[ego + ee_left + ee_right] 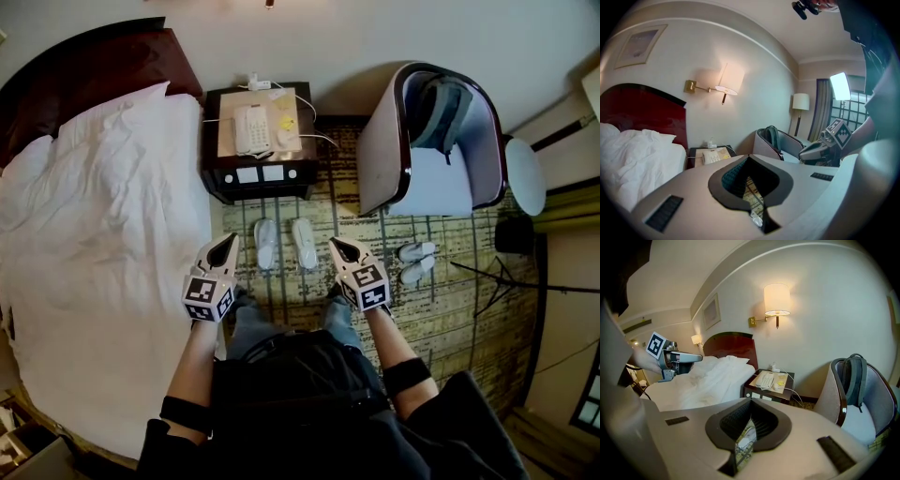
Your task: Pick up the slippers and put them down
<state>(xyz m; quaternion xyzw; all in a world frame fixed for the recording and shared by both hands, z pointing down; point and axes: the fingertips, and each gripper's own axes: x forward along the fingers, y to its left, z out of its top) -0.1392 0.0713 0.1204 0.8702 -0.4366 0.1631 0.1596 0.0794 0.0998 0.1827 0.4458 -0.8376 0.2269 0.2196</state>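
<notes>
A pair of white slippers [285,244] lies side by side on the patterned carpet in front of the nightstand. A second white pair [415,262] sits by the armchair's foot. In the head view my left gripper [225,246] hovers just left of the first pair, and my right gripper [339,248] just right of it. Both are shut with nothing between the jaws, and neither touches a slipper. One white slipper [744,442] shows through the slit under the jaws in the right gripper view. The left gripper view catches the right gripper [820,149] off to the right.
A bed with white covers [103,253] fills the left. A dark nightstand [225,173] carries a phone [251,128]. An armchair [380,155] holds a backpack [441,112]. A round table [527,175] and a thin black stand [497,281] are at the right.
</notes>
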